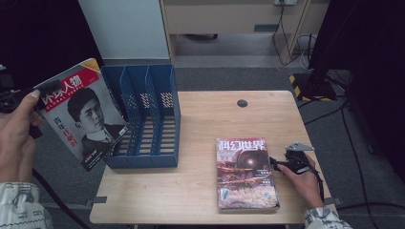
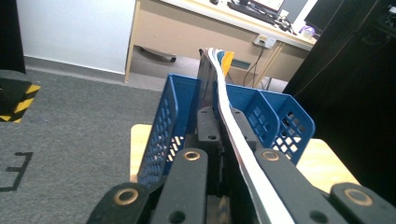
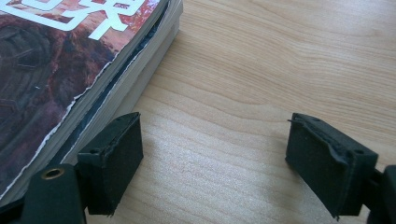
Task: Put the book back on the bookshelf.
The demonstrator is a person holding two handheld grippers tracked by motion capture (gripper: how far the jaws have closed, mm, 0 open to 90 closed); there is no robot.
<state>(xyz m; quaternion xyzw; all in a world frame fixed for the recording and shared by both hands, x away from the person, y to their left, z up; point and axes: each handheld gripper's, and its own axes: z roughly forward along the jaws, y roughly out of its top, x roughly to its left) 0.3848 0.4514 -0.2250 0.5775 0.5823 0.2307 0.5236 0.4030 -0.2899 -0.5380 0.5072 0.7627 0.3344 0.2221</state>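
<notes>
The left gripper (image 2: 224, 154) has its jaws pressed onto the edge of a thin glossy magazine with a red masthead and a portrait cover (image 1: 86, 114), which it holds tilted in the air just beside the left wall of the blue plastic three-slot file rack (image 1: 143, 117). The right gripper (image 3: 215, 158) rests with jaws spread and nothing between them on the pale wooden table (image 1: 200, 119); a stack of magazines with a reddish cover (image 3: 60, 65) lies right beside one jaw.
</notes>
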